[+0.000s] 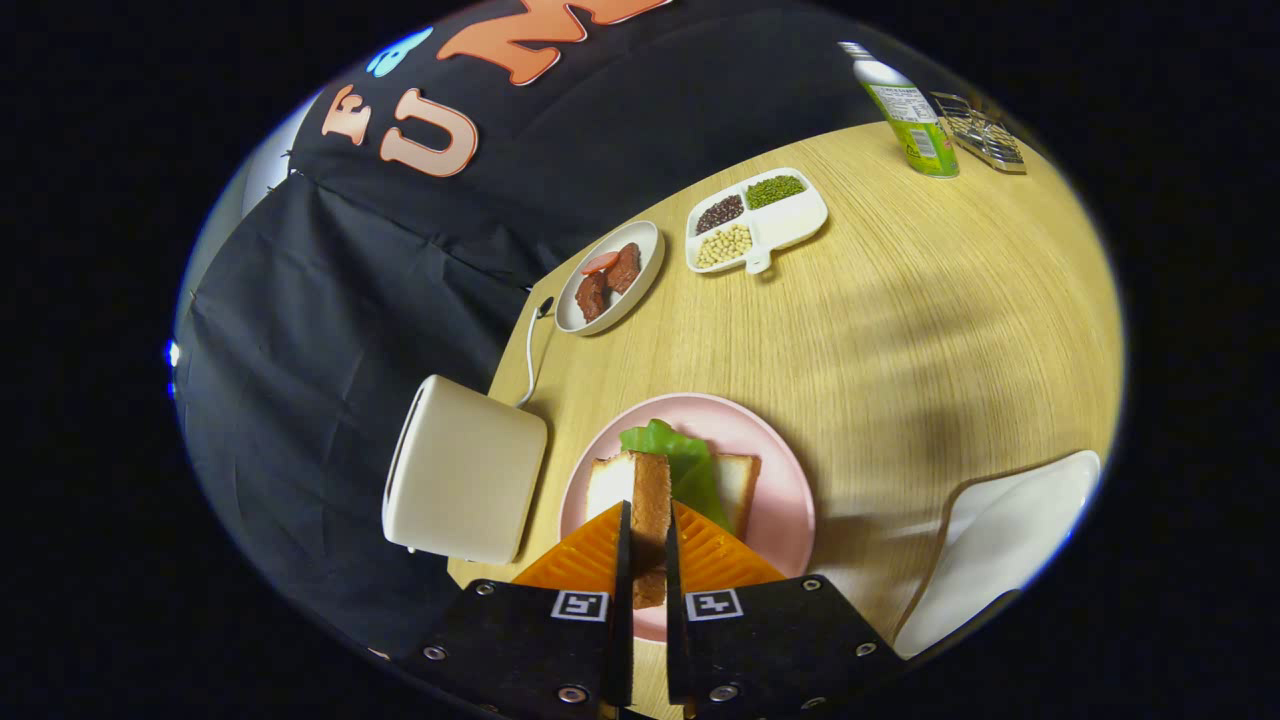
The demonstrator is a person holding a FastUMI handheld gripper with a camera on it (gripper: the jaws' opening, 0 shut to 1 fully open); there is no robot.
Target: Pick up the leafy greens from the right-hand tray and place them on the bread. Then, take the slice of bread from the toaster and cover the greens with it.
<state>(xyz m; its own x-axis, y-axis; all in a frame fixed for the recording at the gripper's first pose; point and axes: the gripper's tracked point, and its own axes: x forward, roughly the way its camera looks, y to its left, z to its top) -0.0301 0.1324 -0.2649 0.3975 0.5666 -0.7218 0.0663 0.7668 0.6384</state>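
Claw point(640, 560) clamped on upright bread slice point(650, 510), lower centre of frame, above pink plate point(780, 480); advisable to lay flat squarely over greens point(680, 460), releasing only once seated.

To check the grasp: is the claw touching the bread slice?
Touching. The gripper view shows the claw shut on the slice, both fingers pressing its faces.

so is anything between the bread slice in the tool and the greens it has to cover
Nothing visible. The tool is shut on the bread slice, held on edge over the pink plate. The greens lie just ahead on the lower bread, with no other item between.
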